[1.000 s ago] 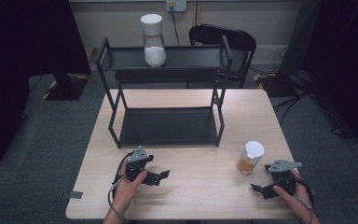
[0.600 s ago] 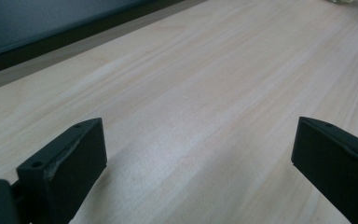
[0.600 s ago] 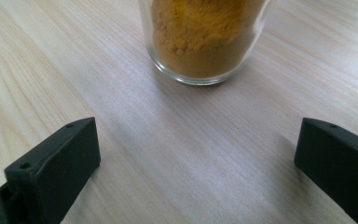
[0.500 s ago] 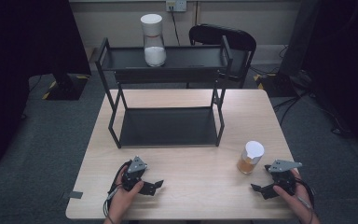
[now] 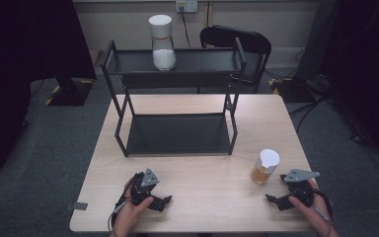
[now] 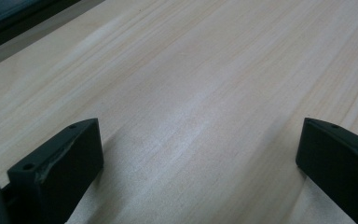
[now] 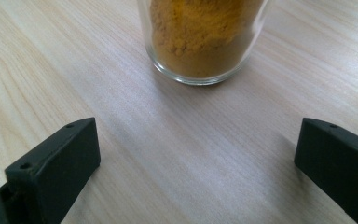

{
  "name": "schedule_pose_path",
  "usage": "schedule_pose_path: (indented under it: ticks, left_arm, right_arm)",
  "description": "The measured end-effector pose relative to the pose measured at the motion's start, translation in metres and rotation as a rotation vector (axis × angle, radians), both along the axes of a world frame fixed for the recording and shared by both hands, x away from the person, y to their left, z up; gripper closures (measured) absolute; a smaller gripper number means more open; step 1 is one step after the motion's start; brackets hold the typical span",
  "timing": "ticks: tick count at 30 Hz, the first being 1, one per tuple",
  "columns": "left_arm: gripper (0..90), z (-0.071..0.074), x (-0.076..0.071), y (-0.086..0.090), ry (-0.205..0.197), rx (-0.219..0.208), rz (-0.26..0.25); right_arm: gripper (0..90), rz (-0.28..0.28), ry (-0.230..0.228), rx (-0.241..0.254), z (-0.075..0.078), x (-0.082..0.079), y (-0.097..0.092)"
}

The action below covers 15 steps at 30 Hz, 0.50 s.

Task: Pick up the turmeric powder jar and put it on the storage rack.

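Left claw (image 5: 162, 201), held low over the surface (image 5: 202, 173), has just been opening and now stands wide apart w/ nothing between its jaws, after drifting back toward the near edge. Right claw (image 5: 275, 201) also gapes empty; jar of orange powder (image 7: 204, 39) stands just ahead of it, untouched. Judging by that, the pick-up looks about to start, right side first.
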<state>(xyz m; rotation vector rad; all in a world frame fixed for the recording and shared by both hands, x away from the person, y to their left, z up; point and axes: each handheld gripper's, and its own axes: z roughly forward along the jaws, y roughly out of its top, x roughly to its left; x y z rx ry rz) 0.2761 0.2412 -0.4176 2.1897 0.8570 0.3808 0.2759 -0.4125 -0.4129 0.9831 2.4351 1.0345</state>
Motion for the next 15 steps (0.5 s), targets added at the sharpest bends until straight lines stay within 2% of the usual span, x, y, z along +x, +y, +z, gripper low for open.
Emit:
schedule_pose_path:
  ticks: [7,9,14,15]
  left_arm:
    - [0.0,0.000,0.000,0.000,0.000,0.000,0.000]
    - [0.0,0.000,0.000,0.000,0.000,0.000,0.000]
    - [0.0,0.000,0.000,0.000,0.000,0.000,0.001]
    - [0.0,0.000,0.000,0.000,-0.001,0.000,0.001]
  right_arm:
    - [1.2,-0.025,0.005,-0.002,0.002,0.002,0.003]
    - [1.4,-0.045,0.003,0.016,0.004,0.003,0.001]
    - [1.3,-0.038,-0.016,0.021,0.012,0.005,-0.001]
    - [1.2,-0.039,-0.018,0.035,0.013,0.005,-0.002]
